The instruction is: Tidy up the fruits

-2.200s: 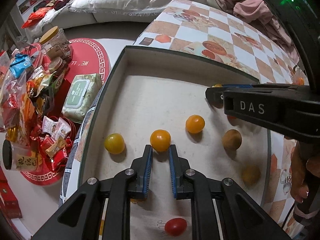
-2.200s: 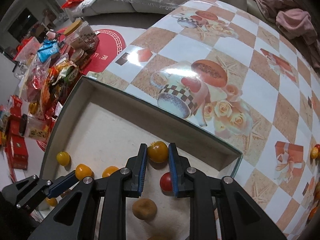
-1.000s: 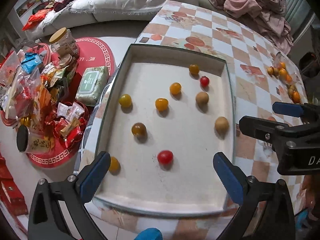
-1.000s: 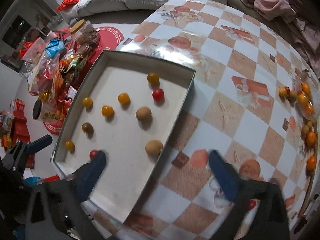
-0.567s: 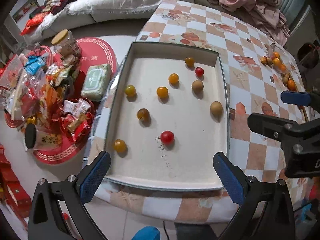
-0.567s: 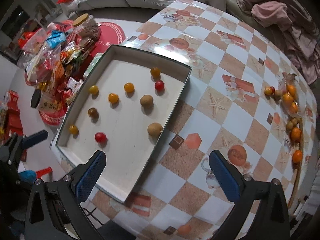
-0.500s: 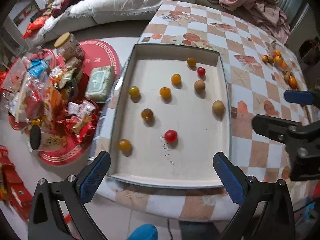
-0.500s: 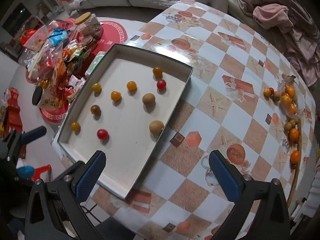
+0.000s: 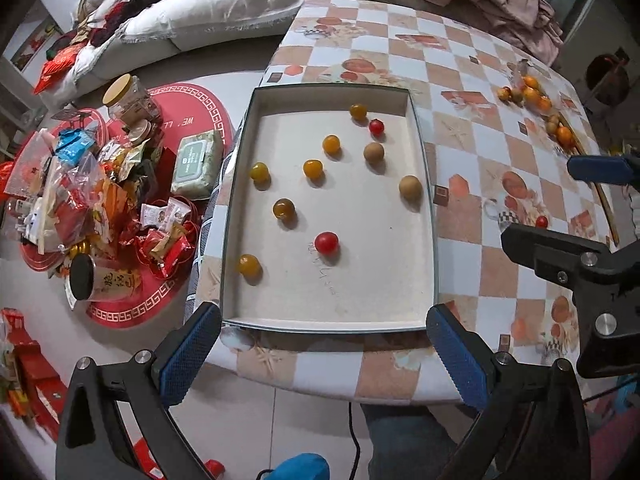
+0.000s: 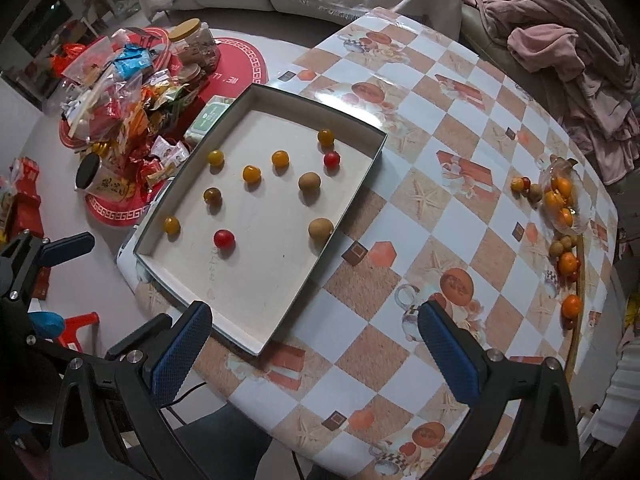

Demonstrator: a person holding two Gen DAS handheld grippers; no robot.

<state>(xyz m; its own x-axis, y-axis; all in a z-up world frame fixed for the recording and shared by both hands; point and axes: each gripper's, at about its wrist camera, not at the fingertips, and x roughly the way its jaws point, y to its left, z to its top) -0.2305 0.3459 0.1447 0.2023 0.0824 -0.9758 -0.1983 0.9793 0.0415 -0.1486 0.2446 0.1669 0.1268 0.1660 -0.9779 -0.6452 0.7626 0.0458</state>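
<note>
A shallow white tray (image 9: pixel 384 280) (image 10: pixel 256 304) lies on the checkered table. Several small fruits sit spread inside it: yellow and orange ones, two brown ones, a red one (image 9: pixel 326 242) (image 10: pixel 223 238) near the front and another red one (image 9: pixel 376 127) (image 10: pixel 331 159) at the back. More fruits (image 9: pixel 532 94) (image 10: pixel 560 204) lie heaped at the table's far right. My left gripper (image 9: pixel 322 354) hangs wide open above the tray's near edge, holding nothing. My right gripper (image 10: pixel 314 346) is wide open too, high over the table beside the tray.
Snack bags, jars and a wipes pack (image 9: pixel 196 164) crowd red mats on the floor to the left. A sofa with cushions (image 9: pixel 224 12) and pink clothes (image 10: pixel 560 52) lies beyond the table. A person's legs show below the table edge.
Both grippers opened wide, let go of the fruits and pulled back high above the table. In the last half second they kept retreating slightly.
</note>
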